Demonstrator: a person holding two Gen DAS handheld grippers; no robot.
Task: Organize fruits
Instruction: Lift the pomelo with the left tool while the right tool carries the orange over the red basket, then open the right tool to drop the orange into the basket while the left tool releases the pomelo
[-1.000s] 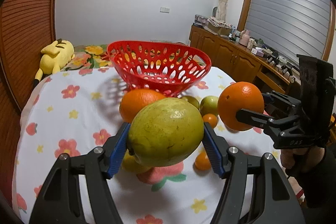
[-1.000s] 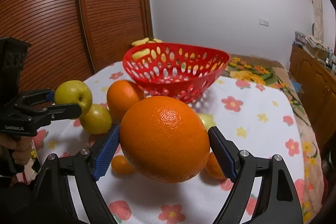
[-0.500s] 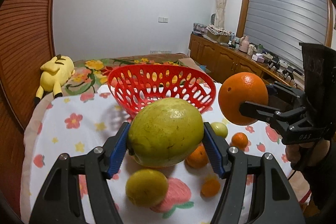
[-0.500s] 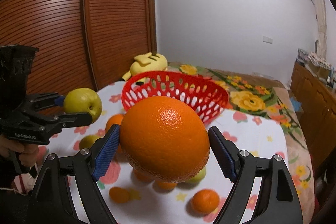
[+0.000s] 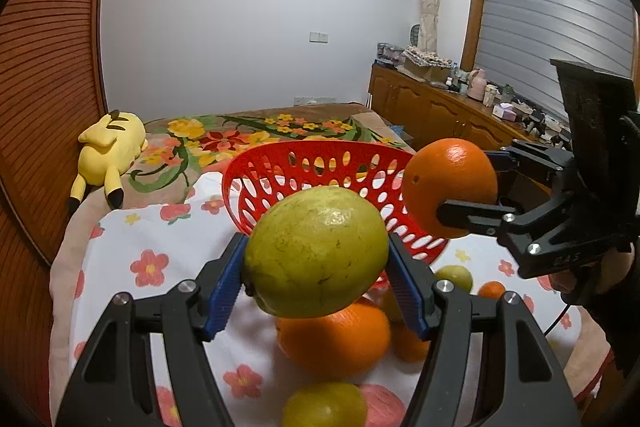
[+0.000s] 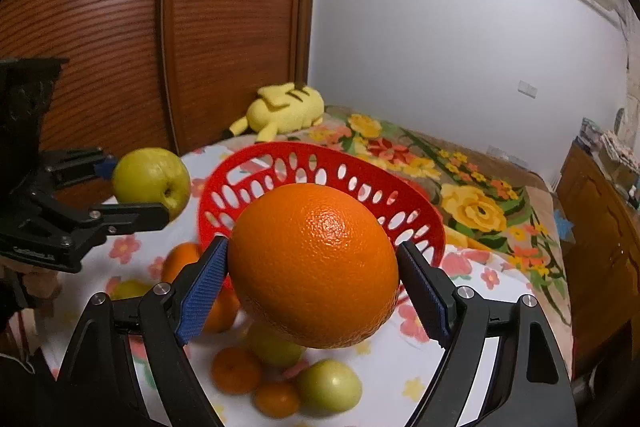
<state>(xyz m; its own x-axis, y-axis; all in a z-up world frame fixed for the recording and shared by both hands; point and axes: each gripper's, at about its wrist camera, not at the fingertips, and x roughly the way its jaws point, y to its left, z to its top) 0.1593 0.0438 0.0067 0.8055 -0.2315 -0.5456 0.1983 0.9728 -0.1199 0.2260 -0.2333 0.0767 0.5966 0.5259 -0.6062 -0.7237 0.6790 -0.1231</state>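
Observation:
My left gripper (image 5: pixel 316 279) is shut on a large yellow-green fruit (image 5: pixel 316 251), held above the table in front of the red perforated basket (image 5: pixel 280 167). My right gripper (image 6: pixel 312 287) is shut on a large orange (image 6: pixel 316 271), also raised near the basket (image 6: pixel 320 163). The right gripper and its orange (image 5: pixel 450 183) show at the right of the left wrist view. The left gripper and green fruit (image 6: pixel 152 179) show at the left of the right wrist view. The basket looks empty.
Loose fruit lies on the flowered tablecloth (image 5: pixel 132 235) below the grippers: a big orange (image 5: pixel 336 339), small oranges (image 6: pixel 236 371), green fruits (image 6: pixel 330 385). A yellow plush toy (image 5: pixel 110 139) lies on the bed behind. A wooden wardrobe (image 6: pixel 120 27) stands left, cabinets (image 5: pixel 440 115) right.
Both grippers have risen with their fruit. The basket now sits lower and closer in both views, and the loose fruit on the cloth has dropped toward the frames' bottom.

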